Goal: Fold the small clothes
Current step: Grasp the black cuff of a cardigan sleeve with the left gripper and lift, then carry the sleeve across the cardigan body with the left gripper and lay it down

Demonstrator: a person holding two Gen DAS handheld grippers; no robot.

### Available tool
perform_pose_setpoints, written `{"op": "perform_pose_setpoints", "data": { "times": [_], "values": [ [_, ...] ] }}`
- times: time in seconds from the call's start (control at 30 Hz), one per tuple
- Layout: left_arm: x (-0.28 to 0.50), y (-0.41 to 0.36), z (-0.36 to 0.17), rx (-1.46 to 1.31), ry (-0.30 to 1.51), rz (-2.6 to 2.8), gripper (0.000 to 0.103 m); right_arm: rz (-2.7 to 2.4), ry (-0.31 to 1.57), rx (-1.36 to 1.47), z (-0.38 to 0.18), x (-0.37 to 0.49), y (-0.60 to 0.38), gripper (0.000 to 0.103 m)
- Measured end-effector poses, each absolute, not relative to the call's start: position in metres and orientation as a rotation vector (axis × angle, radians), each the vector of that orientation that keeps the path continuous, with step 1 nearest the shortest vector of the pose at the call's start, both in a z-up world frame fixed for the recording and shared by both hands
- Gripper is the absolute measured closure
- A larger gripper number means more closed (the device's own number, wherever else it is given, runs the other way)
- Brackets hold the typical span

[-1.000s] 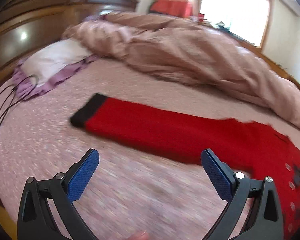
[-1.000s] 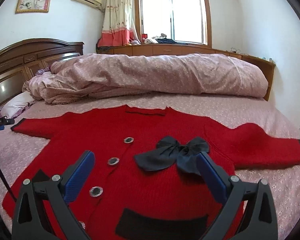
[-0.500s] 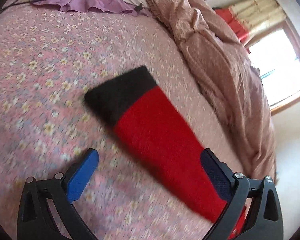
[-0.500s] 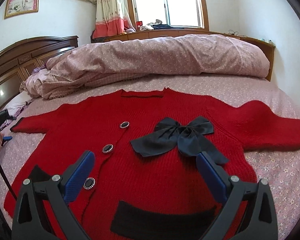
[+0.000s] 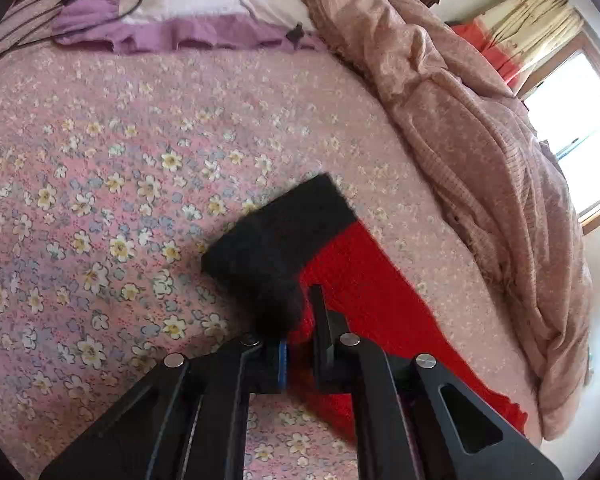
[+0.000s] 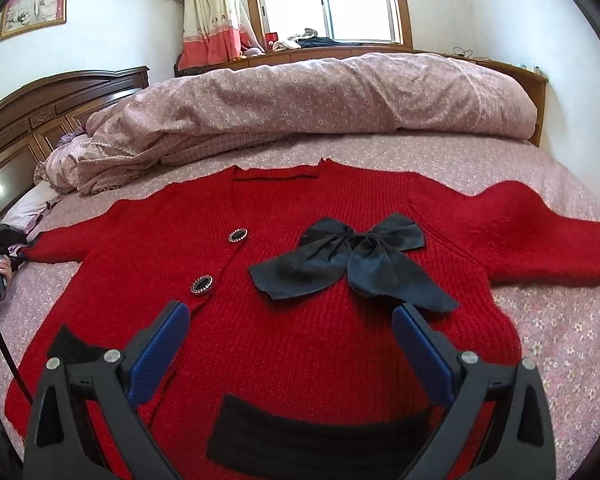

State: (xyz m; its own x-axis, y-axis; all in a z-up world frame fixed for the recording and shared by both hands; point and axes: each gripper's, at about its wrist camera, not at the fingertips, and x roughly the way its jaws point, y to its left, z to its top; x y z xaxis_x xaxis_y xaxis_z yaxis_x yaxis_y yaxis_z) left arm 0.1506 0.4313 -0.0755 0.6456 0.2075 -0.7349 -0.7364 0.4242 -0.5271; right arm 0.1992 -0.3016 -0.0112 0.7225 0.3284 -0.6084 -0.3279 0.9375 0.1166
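The left gripper (image 5: pixel 298 332) is clamped shut on the black cuff (image 5: pixel 278 240) of the red sleeve (image 5: pixel 380 304), bunching the knit between its jaws; the sleeve runs away from the cuff toward the lower right across the floral bedsheet (image 5: pixel 120 184); beyond the cuff lies a purple-edged pillow (image 5: pixel 188 12); right of the cuff the pink duvet (image 5: pixel 480 140) is heaped.

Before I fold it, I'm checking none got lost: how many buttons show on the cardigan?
2. One button sits just left of the bow; the other is lower down the placket. More may be hidden behind the right gripper.
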Motion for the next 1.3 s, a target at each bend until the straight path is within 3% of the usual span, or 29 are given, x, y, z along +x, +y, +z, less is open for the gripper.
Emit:
{"op": "perform_pose_setpoints", "data": {
  "times": [0.1,0.33,0.57,0.77,1.3],
  "values": [
    [0.157,0.403,-0.037,-0.774,0.579,0.696,0.101,0.364,0.674,-0.008,-0.012,0.2,-0.3,0.0],
    [0.181,0.249,0.075,-0.225,0.475,0.64,0.101,0.37,0.671,-0.012,-0.011,0.197,-0.299,0.0],
    [0.201,0.164,0.127,-0.2,0.482,0.521,0.101,0.386,0.682,-0.026,-0.014,0.197,-0.295,0.0],
    [0.211,0.121,0.133,-0.162,0.479,0.49,0.101,0.411,0.712,0.012,-0.018,0.203,-0.298,0.0],
    [0.211,0.098,0.144,-0.164,0.441,0.476,0.101,0.432,0.702,0.011,-0.015,0.199,-0.294,0.0]
  ]
}}
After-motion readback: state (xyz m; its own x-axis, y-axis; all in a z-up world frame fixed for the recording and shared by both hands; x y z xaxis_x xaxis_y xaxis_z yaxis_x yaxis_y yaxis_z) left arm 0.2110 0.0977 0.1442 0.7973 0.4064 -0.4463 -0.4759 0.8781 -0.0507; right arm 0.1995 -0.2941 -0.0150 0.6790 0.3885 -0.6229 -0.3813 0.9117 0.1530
